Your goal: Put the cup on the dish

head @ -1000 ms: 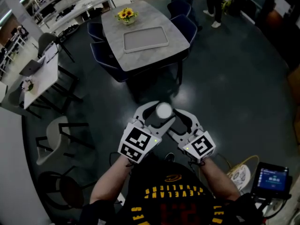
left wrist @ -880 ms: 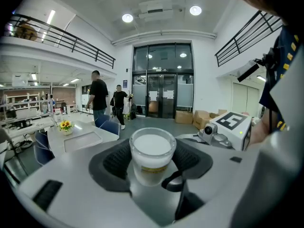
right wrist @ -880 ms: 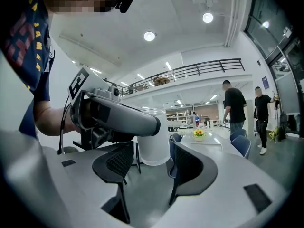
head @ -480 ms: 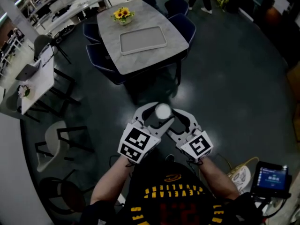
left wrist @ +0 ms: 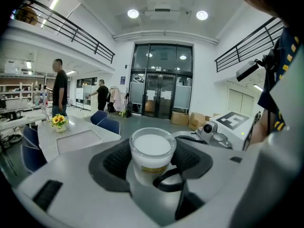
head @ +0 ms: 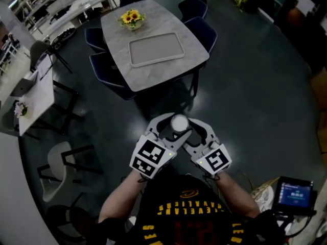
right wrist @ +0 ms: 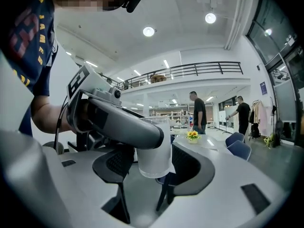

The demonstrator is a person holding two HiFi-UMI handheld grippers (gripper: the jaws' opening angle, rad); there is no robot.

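Cup [head: 179, 122] clamped in fingers of left gripper [left wrist: 152, 158] & right gripper [right wrist: 154, 163]; w/ dish [head: 156, 49] well off, we risk uneven squeeze popping it out.

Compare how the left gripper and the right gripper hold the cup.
The left gripper grips the cup from the left, the right gripper from the right. The left gripper view looks onto the cup's white top; the right gripper view shows its side, partly behind the left gripper's jaw. Both are shut on it.
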